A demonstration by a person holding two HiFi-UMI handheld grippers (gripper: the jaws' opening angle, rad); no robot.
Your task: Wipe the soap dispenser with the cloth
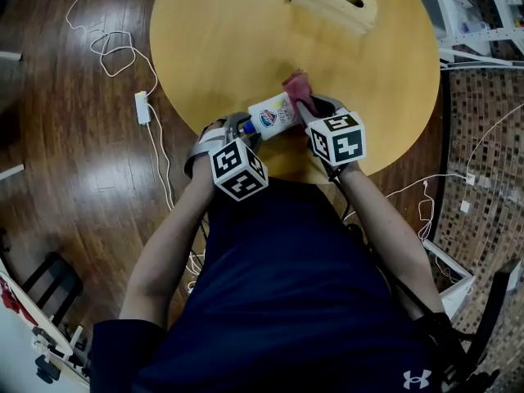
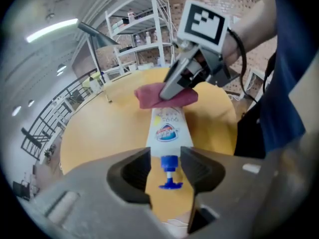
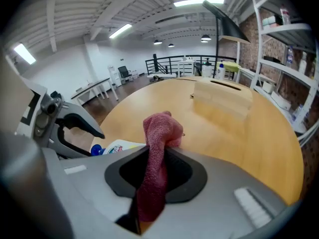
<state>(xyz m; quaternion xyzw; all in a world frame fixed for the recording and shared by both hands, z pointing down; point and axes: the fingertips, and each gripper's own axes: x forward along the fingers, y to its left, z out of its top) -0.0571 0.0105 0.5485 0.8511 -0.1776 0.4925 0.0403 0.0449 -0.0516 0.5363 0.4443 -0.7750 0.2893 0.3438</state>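
**Bottle lies between the two claws, pump end to the left one**

The soap dispenser lies on its side on the round table, close to the edge nearest the person. Its long axis runs from the left gripper to the right gripper. The blue pump points at the left one and the base points at the right one.

In the left gripper view the bottle goes straight away from the jaws, along the line they look. The pump neck stands between the two jaws, but there is a small gap on each side of it. So I judge this claw released: it is around the pump, not pressing on it. Whether the jaw tips touch the shoulder of the bottle, I cannot tell.

The right gripper is clenched on the cloth — the red fabric is pinned between its jaws and bunches out in front. In the head view the cloth rests on the base end of the bottle, the end far from the pump.

The wiping seems at its beginning. The right hand is the one at the cloth, so the next stroke probably follows the long axis, from the base toward the label and the pump. Because the left claw does not grip, the bottle may slide or roll under the cloth — this is the risk I see.
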